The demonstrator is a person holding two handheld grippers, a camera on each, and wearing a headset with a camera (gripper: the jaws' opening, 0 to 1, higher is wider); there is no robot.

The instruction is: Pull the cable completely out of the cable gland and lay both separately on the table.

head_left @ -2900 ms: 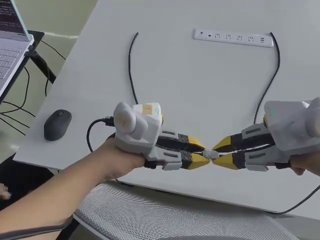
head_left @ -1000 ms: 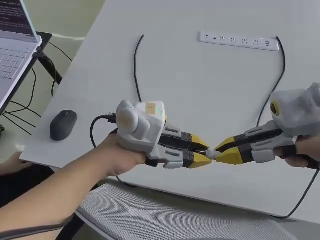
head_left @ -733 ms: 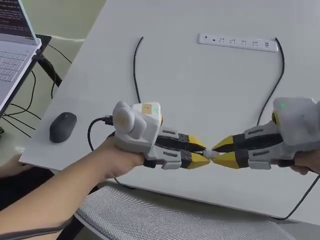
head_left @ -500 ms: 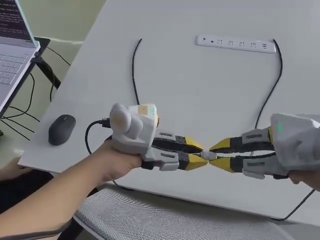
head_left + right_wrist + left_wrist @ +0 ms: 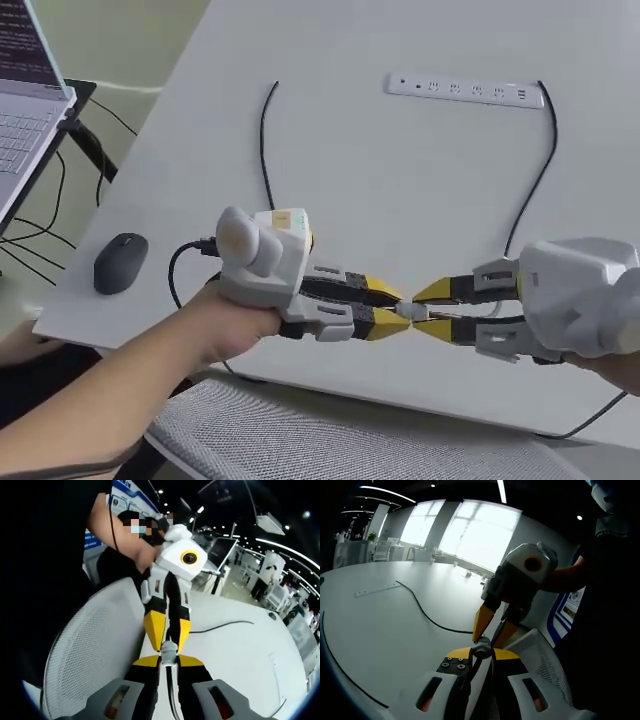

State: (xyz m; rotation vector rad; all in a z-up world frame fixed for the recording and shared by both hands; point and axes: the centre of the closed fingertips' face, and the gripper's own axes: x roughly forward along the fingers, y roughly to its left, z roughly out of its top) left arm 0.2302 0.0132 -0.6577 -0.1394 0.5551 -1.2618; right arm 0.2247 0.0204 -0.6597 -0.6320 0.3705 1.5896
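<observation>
While both grippers meet tip to tip just above the near edge of the table [image 5: 400,180], step 1, the pull, looks unfinished. The cable gland [image 5: 411,312] sits between the 2 sets of jaws with the cable [image 5: 170,687] in it. On the left gripper [image 5: 481,655], the jaws are closed on the cable gland. On the right gripper [image 5: 169,661], they seem pinched on the cable where it leaves, the black line running back between them. Next, I judge, the 2 grippers must draw straight apart, gripping firmly, until the cable slides free. After that, each piece goes down separately.
</observation>
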